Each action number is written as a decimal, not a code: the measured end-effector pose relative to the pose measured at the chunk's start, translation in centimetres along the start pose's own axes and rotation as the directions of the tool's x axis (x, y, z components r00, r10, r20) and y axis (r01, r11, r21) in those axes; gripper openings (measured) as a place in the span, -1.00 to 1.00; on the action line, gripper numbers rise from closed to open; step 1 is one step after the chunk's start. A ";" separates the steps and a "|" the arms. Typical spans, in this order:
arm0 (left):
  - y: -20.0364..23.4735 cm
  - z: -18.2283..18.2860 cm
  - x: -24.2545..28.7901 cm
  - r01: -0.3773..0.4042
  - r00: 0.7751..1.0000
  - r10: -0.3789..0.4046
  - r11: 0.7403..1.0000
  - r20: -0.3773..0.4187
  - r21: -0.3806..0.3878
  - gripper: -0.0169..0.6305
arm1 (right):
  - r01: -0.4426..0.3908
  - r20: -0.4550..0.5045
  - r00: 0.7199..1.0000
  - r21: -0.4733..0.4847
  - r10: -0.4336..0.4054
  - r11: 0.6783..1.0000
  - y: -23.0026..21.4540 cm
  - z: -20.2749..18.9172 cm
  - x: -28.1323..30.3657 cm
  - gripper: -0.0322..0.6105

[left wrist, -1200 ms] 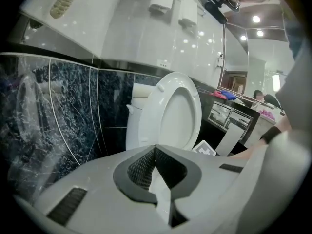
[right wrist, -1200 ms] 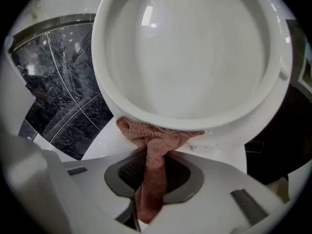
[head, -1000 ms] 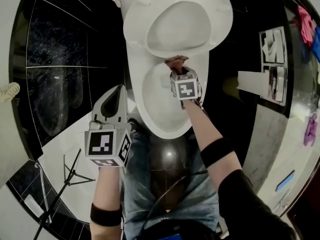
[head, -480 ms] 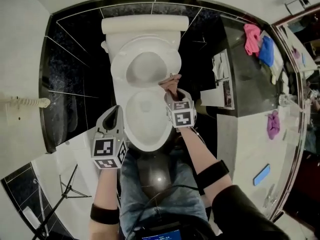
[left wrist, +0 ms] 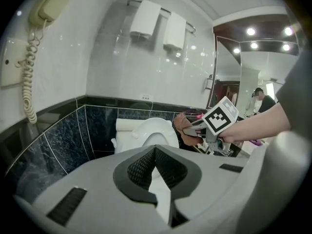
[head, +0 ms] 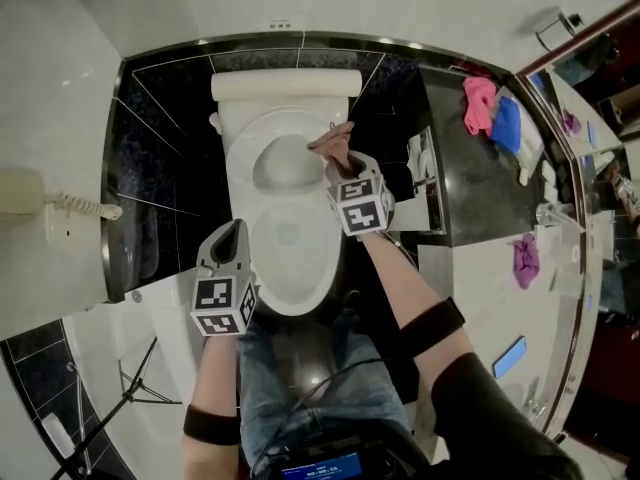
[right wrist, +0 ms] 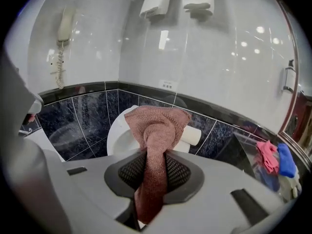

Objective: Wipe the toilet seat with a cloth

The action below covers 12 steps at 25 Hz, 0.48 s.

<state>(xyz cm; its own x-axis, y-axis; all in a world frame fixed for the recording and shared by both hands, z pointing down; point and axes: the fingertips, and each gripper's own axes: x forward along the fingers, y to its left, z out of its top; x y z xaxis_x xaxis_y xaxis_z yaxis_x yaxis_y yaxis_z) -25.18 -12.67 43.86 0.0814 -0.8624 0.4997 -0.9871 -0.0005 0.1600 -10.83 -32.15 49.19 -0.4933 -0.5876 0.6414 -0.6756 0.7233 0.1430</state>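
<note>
Cloth (right wrist: 157, 126) lifted clear of toilet seat (head: 320, 268), pinched in right gripper (head: 338, 158) as both hands rose; left gripper (head: 232, 233) stayed clenched, empty; wiping pass seemingly finished or paused

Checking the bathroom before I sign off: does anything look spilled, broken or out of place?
Nothing stands out. The white ceramic toilet looks intact; the reddish-brown terry cloth is clamped in the right gripper. A pink rag and a blue rag lie bunched on the dark counter.

One toilet (head: 290, 258), one phone (head: 25, 193), two tongs (head: 232, 230) (head: 340, 163)
</note>
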 end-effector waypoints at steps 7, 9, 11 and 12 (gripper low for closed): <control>2.3 0.2 0.5 -0.018 1.000 0.018 1.000 -0.004 0.023 -0.95 | -0.028 0.007 1.000 -0.093 0.028 0.995 2.0 3.8 4.1 -0.58; 3.1 0.5 0.6 -0.026 1.000 0.026 0.999 -0.001 0.020 -0.95 | -0.030 0.001 1.000 -0.116 0.031 0.993 2.5 4.5 5.3 -0.58; 3.8 0.7 0.6 -0.034 0.999 0.034 0.999 0.005 0.018 -0.95 | -0.034 -0.012 0.999 -0.143 0.032 0.989 3.0 5.0 6.5 -0.58; 4.2 0.7 0.6 -0.038 0.999 0.038 0.999 0.008 0.018 -0.95 | -0.037 -0.016 0.999 -0.155 0.035 0.987 3.3 5.2 7.1 -0.58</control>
<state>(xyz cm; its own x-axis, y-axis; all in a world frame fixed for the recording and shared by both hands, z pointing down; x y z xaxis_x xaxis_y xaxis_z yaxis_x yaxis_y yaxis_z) -29.41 -13.56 44.22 0.0426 -0.8660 0.4982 -0.9918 0.0234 0.1254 -19.42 -35.80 50.33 -0.5074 -0.5561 0.6582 -0.5639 0.7919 0.2343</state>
